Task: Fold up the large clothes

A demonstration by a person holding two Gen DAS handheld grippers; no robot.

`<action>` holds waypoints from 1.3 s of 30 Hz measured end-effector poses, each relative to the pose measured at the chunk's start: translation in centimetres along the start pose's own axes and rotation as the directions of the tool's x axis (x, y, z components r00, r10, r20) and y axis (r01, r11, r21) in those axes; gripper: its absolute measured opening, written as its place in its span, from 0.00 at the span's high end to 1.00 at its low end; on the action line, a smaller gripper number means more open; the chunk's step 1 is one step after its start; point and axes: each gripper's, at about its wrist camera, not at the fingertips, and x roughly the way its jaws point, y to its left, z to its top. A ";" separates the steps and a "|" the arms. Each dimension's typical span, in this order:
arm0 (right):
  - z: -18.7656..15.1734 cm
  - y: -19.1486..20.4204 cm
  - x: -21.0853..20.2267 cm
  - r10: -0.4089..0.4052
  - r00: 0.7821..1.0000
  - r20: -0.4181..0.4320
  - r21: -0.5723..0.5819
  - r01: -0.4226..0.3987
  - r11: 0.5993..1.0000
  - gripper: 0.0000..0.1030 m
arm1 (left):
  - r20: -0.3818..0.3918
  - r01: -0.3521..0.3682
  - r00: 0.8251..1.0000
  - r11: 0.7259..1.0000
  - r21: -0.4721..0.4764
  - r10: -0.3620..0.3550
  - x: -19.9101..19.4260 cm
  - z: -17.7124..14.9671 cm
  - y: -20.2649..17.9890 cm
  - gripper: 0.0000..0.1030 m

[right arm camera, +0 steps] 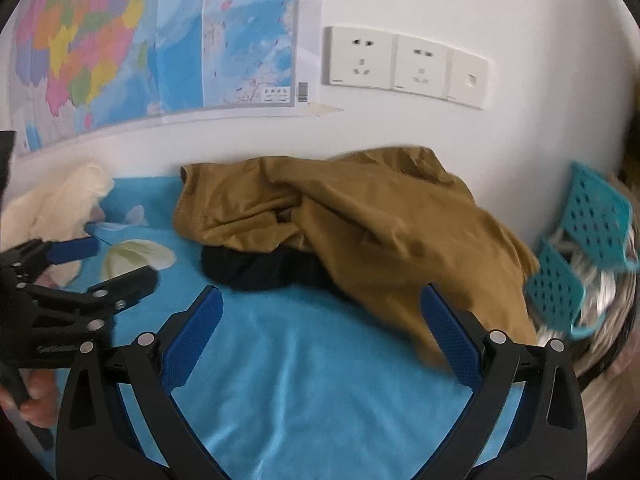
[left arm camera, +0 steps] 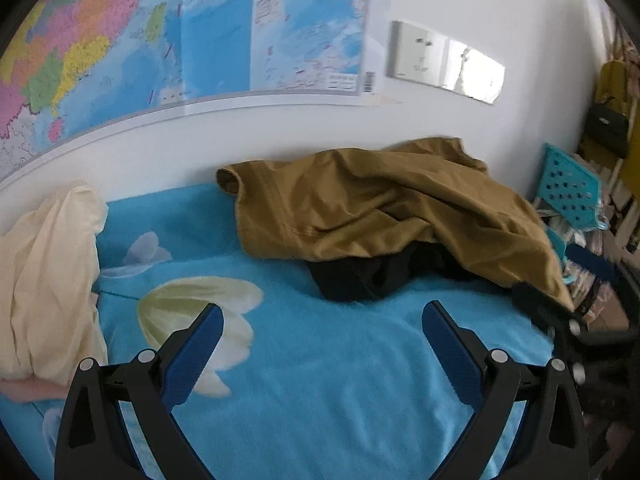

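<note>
A crumpled mustard-brown garment [left arm camera: 384, 208] [right arm camera: 360, 216] lies heaped on the blue bed cover against the wall, over a black garment [left arm camera: 368, 276] [right arm camera: 260, 268]. A cream garment [left arm camera: 44, 276] [right arm camera: 64, 204] lies bunched at the left. My left gripper [left arm camera: 322, 320] is open and empty above the bed cover, short of the heap; it also shows in the right wrist view [right arm camera: 116, 260], open. My right gripper [right arm camera: 322, 304] is open and empty, its right finger near the brown garment's lower edge. A dark blurred shape at the brown garment's right edge in the left wrist view may be it.
The blue bed cover [left arm camera: 340, 380] [right arm camera: 312, 380] has white flower prints. A map [left arm camera: 160, 32] and wall sockets [right arm camera: 404, 64] hang on the white wall behind. A teal perforated basket [left arm camera: 568, 188] [right arm camera: 580, 248] and shelves with clutter stand at the bed's right end.
</note>
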 end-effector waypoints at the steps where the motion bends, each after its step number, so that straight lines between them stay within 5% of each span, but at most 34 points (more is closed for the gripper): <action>1: 1.0 0.2 1.5 0.004 1.000 -0.016 -0.027 -0.004 1.000 0.05 | -0.004 -0.009 1.000 1.000 -0.003 0.008 0.4 0.4 0.4 0.06; 9: 7.1 2.1 12.6 0.006 0.991 -0.133 -0.150 -0.026 0.988 0.07 | -0.008 -0.084 0.996 0.995 -0.060 0.084 2.8 2.1 4.3 0.06; 15: 8.5 3.6 18.5 -0.073 0.973 -0.217 -0.270 0.012 0.963 0.16 | -0.044 -0.114 0.993 0.990 -0.081 0.111 4.3 2.0 6.5 0.06; 16: 8.6 3.7 18.7 -0.058 0.973 -0.223 -0.275 -0.006 0.961 0.25 | -0.049 -0.117 0.992 0.990 -0.085 0.113 4.6 2.0 6.9 0.06; 17: 8.6 3.8 18.6 -0.040 0.974 -0.224 -0.283 -0.026 0.959 0.35 | -0.054 -0.118 0.992 0.989 -0.088 0.113 4.8 1.9 7.2 0.06; 19: 8.8 3.9 17.2 -0.006 0.976 -0.218 -0.298 -0.060 0.953 0.82 | -0.062 -0.122 0.991 0.988 -0.092 0.116 5.2 1.8 7.6 0.06; 27: 7.6 -0.4 3.0 0.165 0.985 -0.045 -0.232 -0.171 0.958 0.92 | -0.063 -0.114 0.992 0.989 -0.096 0.109 5.9 1.8 9.0 0.06; 30: 6.1 -1.8 0.3 0.188 0.978 -0.091 -0.202 -0.203 0.958 0.90 | -0.060 -0.098 0.994 0.990 -0.100 0.092 5.9 1.9 9.2 0.06; 32: 5.0 0.1 0.3 0.093 0.993 -0.067 -0.254 -0.107 0.961 0.68 | -0.048 -0.087 0.995 0.991 -0.099 0.082 5.9 2.1 9.2 0.06; 33: 4.0 1.0 -0.4 0.064 0.997 -0.039 -0.288 -0.073 0.955 0.39 | -0.040 -0.078 0.996 0.992 -0.096 0.074 5.9 2.3 9.0 0.06; 34: 3.1 2.1 -1.1 0.072 0.997 0.006 -0.319 -0.066 0.945 0.24 | -0.035 -0.075 0.997 0.993 -0.092 0.072 5.8 2.3 8.9 0.06; 39: 0.3 7.3 1.1 0.120 0.992 -0.028 -0.450 -0.119 0.885 0.24 | -0.018 -0.068 0.998 0.994 -0.083 0.067 6.1 3.0 8.8 0.06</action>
